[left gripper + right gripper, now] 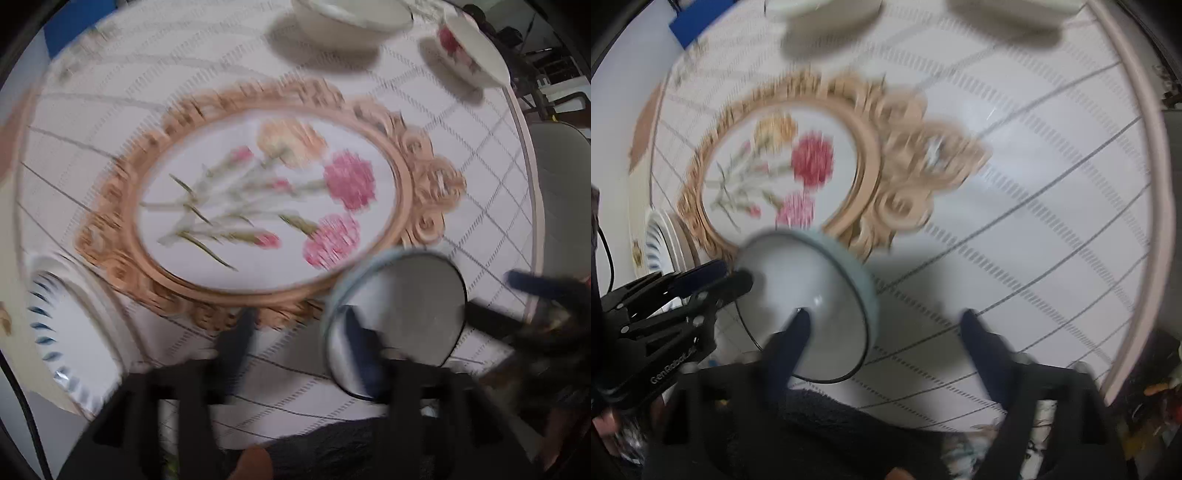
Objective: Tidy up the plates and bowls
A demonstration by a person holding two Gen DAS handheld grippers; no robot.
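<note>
Home dining table (461, 122): floral tablecloth (258, 192), bowls (354, 18).

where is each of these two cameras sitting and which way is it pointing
Left wrist: on the left gripper, looking down at the tablecloth and light blue bowl; its own fingers show.
Right wrist: on the right gripper, looking steeply down; its own fingers and the left gripper show.
Shared: bowl, flower print, blue-patterned plate.

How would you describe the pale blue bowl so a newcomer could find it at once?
Start at the big floral oval with the ornate golden border printed on the tablecloth. Just off its near edge, between the two grippers, sits the pale blue bowl. Unlike the white bowls at the far edge and the blue-patterned plate, it has a dark rim and plain inside.
</note>
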